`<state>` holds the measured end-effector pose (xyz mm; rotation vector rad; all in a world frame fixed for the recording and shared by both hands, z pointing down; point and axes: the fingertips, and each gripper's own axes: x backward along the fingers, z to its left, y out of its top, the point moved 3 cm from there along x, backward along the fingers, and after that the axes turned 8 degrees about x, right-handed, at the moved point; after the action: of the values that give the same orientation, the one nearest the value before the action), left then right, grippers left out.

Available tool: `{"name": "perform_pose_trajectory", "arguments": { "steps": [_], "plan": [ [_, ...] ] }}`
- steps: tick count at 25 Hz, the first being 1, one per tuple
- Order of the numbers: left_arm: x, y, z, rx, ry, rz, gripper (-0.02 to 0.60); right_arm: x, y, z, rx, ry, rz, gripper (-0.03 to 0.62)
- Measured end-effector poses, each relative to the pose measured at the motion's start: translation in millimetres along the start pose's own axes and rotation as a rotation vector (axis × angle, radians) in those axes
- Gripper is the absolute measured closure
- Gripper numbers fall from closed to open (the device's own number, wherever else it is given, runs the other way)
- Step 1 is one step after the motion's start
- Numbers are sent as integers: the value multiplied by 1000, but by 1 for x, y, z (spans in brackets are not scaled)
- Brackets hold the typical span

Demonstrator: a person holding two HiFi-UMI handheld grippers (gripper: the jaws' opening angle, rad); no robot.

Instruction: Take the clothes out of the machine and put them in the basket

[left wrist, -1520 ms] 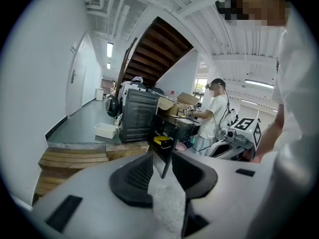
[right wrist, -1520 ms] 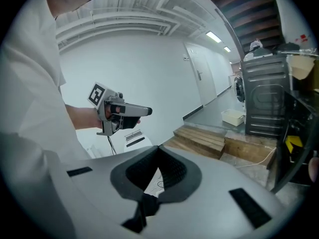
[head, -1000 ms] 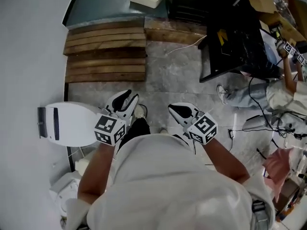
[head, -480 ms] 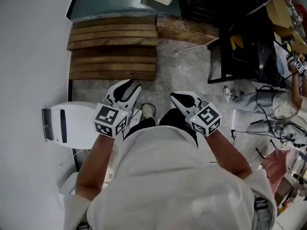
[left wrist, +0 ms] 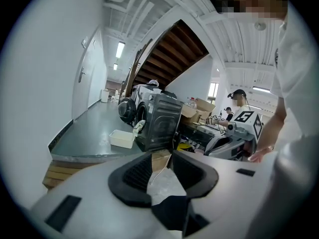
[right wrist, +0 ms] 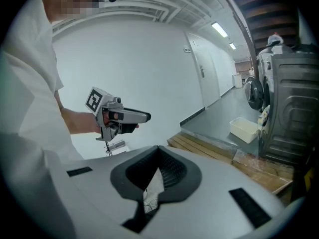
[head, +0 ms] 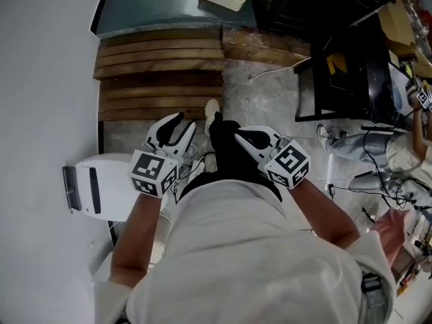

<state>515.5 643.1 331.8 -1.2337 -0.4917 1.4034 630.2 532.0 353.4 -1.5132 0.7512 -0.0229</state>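
both grippers carried closer to the wooden steps

since a second ago the wooden steps have drawn nearer to the grippers, and a black-trousered leg with a white shoe now reaches out between them, where only the toes showed before. the steps are curved brown slats that lead up to a smooth grey-green upper floor; the lower floor is mottled grey stone. the basket, a pale rectangular plastic tub, sits on the upper floor beside the dark boxy machine, well ahead of both grippers. the left gripper has its ribbed black jaws a little apart, with only floor showing between them. the right gripper has its jaws pressed together at the tips and grips nothing.
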Motion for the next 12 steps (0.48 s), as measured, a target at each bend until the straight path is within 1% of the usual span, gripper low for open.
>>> {"name": "perform_pose_trajectory", "arguments": {
  "steps": [7,12],
  "plan": [
    [-43,35,53,3,15,1,449,-49,19,-53,-10,29,-6,591],
    [-83,77,96,-6,16,16,448,-89,40,-106,-44,41,-12,591]
  ]
}}
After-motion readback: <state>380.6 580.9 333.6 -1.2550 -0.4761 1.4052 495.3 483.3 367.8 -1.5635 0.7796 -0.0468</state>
